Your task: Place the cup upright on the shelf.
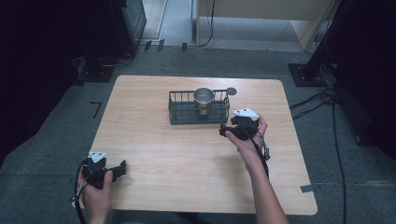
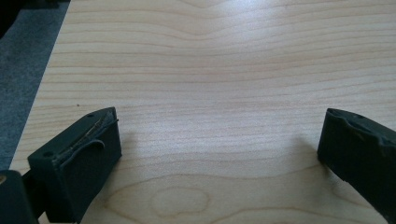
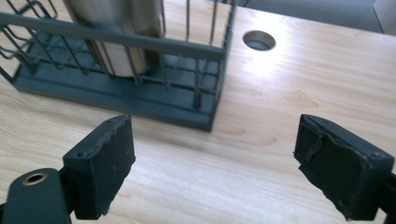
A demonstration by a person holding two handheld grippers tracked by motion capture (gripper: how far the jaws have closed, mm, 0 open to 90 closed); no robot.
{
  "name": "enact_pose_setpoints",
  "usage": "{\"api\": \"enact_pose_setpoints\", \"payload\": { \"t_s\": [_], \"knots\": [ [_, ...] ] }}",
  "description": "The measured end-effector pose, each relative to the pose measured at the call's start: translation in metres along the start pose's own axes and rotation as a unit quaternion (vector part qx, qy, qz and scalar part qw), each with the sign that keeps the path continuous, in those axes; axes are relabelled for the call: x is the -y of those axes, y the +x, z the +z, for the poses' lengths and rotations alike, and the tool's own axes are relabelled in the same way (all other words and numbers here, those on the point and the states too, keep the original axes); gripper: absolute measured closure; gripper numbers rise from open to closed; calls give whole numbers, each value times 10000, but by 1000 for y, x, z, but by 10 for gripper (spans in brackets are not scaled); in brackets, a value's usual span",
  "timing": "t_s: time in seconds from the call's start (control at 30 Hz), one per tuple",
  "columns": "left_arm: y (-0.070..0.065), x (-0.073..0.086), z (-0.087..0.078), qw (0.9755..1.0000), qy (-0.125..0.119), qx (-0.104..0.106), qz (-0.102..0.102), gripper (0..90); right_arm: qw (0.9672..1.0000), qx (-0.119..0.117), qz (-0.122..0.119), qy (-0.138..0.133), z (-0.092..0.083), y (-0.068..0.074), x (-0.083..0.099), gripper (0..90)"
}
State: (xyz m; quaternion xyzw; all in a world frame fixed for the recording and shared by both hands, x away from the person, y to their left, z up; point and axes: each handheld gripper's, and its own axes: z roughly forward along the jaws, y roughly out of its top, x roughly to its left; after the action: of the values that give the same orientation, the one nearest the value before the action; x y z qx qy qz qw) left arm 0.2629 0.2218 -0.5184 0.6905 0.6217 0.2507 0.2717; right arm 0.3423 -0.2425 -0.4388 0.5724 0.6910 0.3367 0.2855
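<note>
Left gripper [image 1: 122,168] at near-left tabletop [image 1: 187,154] corner, jaws spread, empty, over bare wood. Wire basket [image 1: 180,111] mid-tabletop, steel cup [image 1: 203,100] upright inside. Right gripper [image 1: 223,130] just beside basket's right end, jaws wide, holding nothing. Risk: jaw snagging wire wall, dragging basket, tipping cup.
</note>
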Motion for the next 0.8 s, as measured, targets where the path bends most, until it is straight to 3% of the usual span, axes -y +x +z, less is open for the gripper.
{"api": "enact_pose_setpoints", "payload": {
  "t_s": [0.43,0.8],
  "knots": [
    [0,0,0,10000,6,-1,9,0,9993,223,305,38,-6,-26,34,125],
    [0,0,0,10000,9,-1,7,0,9983,296,482,124,-14,-46,76,127]
  ]
}}
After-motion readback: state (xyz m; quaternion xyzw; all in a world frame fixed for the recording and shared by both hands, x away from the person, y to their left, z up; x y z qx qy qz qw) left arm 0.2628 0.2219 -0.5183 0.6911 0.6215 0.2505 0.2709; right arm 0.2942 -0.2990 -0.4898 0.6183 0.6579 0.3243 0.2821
